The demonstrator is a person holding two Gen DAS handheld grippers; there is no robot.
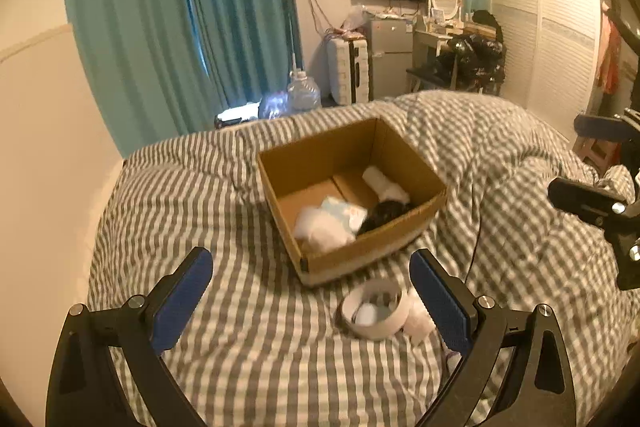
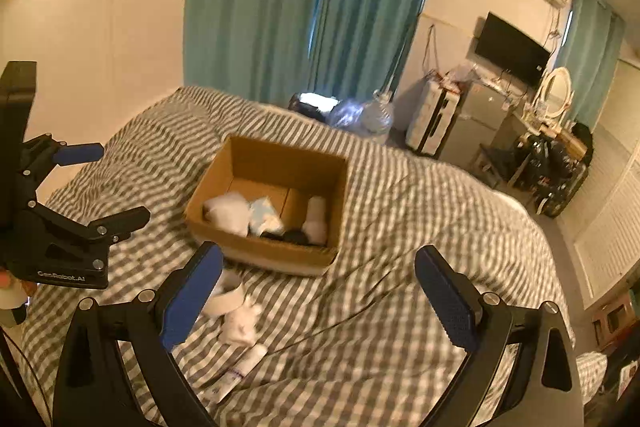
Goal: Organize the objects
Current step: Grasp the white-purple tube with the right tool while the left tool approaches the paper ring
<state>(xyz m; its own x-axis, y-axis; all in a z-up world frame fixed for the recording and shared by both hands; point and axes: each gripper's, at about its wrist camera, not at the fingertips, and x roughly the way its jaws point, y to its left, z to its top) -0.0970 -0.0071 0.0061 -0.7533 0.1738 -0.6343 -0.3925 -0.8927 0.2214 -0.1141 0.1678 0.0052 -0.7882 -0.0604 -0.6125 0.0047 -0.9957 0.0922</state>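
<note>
On the bed (image 1: 168, 219), with its grey-and-white checked cover, sits an open cardboard box (image 1: 352, 199); inside it lie a white bundle (image 1: 324, 227), a pale blue packet (image 1: 346, 211), a rolled white cloth (image 1: 386, 183) against the far-right wall, and something dark (image 1: 386, 213) in the near corner, too blurred to name; just in front of the box, on the cover, lies a white ring-shaped roll of tape (image 1: 376, 309) with a crumpled white piece (image 1: 418, 323) touching its right side; the left tool (image 1: 312, 299) hangs above the cover with its blue-padded fingers spread wide and nothing between them, the tape near its right finger; the right tool (image 2: 320, 295) is likewise spread wide and empty, with the tape and a white tube (image 2: 244, 367) lying beside its left finger; behind the bed hang teal curtains (image 1: 160, 7).
</note>
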